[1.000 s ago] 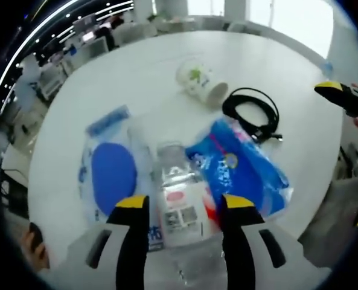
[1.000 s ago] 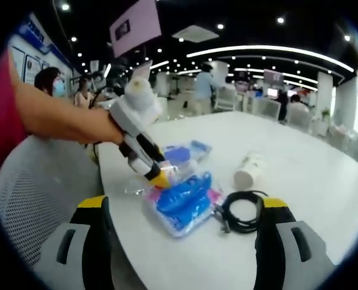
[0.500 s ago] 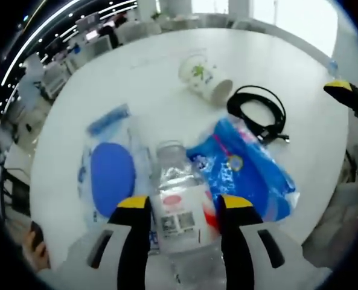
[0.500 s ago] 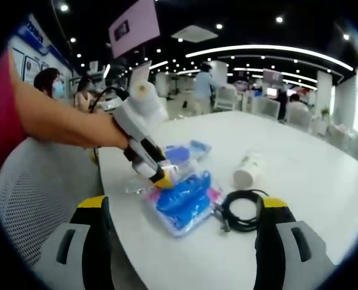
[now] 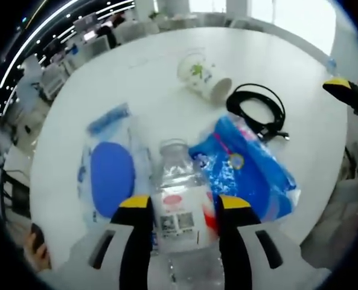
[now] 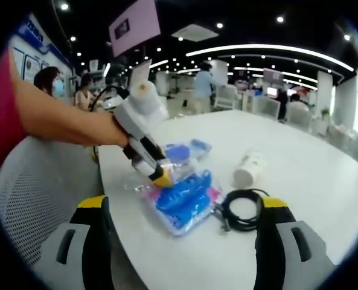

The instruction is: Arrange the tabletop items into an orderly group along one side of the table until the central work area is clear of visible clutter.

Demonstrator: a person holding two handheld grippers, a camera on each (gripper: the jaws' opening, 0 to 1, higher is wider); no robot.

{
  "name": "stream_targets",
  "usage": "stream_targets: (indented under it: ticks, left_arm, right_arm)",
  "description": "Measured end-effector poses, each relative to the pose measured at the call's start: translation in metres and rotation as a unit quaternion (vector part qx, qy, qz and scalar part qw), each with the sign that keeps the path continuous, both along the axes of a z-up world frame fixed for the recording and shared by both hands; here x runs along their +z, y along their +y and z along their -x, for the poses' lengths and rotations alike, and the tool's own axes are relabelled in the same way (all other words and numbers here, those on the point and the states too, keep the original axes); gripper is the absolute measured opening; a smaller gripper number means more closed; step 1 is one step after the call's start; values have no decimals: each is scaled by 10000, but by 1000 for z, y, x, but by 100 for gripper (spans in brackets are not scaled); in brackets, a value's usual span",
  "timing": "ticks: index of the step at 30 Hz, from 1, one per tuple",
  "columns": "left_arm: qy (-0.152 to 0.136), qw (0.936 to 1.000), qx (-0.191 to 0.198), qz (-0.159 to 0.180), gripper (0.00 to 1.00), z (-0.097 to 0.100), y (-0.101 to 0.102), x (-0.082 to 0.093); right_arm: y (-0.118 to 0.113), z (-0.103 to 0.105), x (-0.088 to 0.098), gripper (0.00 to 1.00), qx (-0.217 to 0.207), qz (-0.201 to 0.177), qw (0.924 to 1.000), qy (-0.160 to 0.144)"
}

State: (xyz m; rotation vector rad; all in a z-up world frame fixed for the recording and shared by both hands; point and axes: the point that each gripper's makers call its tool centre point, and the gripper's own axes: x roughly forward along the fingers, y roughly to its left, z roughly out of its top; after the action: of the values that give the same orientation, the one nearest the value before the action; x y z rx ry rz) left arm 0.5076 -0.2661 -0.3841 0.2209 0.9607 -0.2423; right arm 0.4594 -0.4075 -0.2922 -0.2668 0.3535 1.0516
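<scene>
A clear plastic bottle (image 5: pixel 177 199) with a white and red label lies on the white table (image 5: pixel 136 78), neck pointing away. My left gripper (image 5: pixel 184 204) is shut on its body, one jaw pressed to each side; in the right gripper view it (image 6: pixel 159 177) is tilted down at the table's near edge. A blue packet (image 5: pixel 248 175) (image 6: pixel 182 198) lies right of the bottle. A clear bag with a blue disc (image 5: pixel 111 169) (image 6: pixel 182 152) lies to its left. My right gripper (image 6: pixel 183 204) stands wide open above the table edge with nothing in it; its yellow tip (image 5: pixel 346 92) shows at the right.
A paper cup (image 5: pixel 204 77) (image 6: pixel 248 169) lies on its side farther in, with a coiled black cable (image 5: pixel 257 110) (image 6: pixel 242 211) next to it. A grey mesh chair (image 6: pixel 34 199) stands by the near table edge. Far half of the table (image 6: pixel 323 181) is bare.
The left jaws have drawn slightly closer together around the bottle, and the left gripper has dipped a little toward the table. The right gripper has stayed still.
</scene>
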Motion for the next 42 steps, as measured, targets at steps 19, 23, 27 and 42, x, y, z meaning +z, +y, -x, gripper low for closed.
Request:
stream_targets:
  ticks: [19,23,27,42]
  left_arm:
    - [-308,9993,-8,205,37,1,1,28]
    - [-389,9990,-11,240,36,1,1,33]
    - [-476,9984,-11,300,36,1,1,39]
    - [-848,9951,40,502,36,-2,3,61]
  right_arm:
    - [-1,2,-2,99,22,111,9999,-17]
    - [-1,2,-3,99,36,135,9999,-19]
    - [0,3,-3,99,43,160,9999,-20]
    - [0,4,-6,99,79,263,9996,-19]
